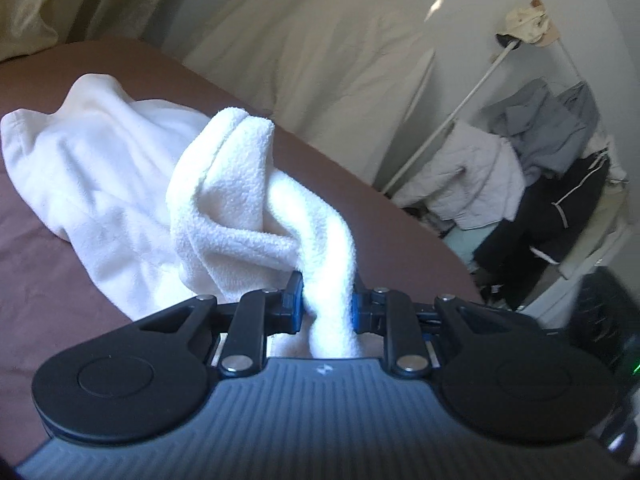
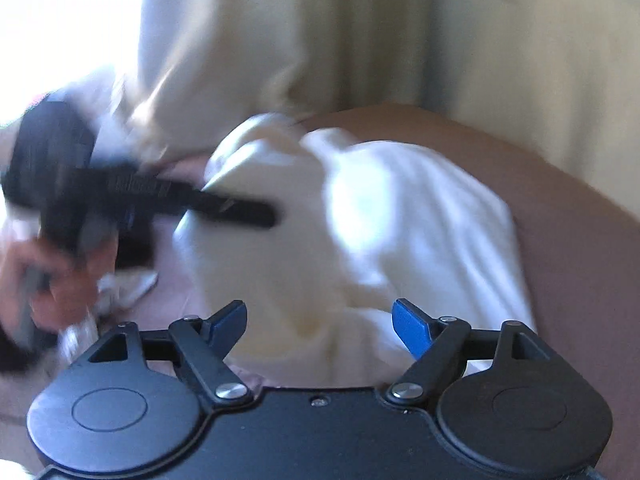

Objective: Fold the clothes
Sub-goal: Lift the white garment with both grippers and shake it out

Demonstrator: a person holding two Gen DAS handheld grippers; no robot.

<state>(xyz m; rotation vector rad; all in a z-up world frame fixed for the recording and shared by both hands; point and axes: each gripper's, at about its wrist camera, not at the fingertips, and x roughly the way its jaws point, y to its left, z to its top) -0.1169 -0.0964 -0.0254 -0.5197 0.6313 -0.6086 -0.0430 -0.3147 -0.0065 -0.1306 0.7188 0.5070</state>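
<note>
Left gripper (image 1: 326, 300): jaws pressed together on a bunched ridge of white fleece garment (image 1: 224, 200), blue pads buried in the pile on both sides. Right gripper (image 2: 320, 322): jaws spread wide, blue pads well apart, nothing between them, poised just above the near part of the same white fleece garment (image 2: 360, 240); contact with the cloth cannot be told. Garment crumpled on the brown bed cover (image 1: 60, 300), one end lifted in the left pinch, the rest trailing toward the cover's far edge near the cream curtain (image 2: 280, 40). Left gripper also visible in the right wrist view (image 2: 264, 216), blurred, held by a hand (image 2: 48, 284) at the cover's left edge. Beyond the cover's right edge: clothes rack (image 1: 540, 152) draped with grey, white and black garments.
</note>
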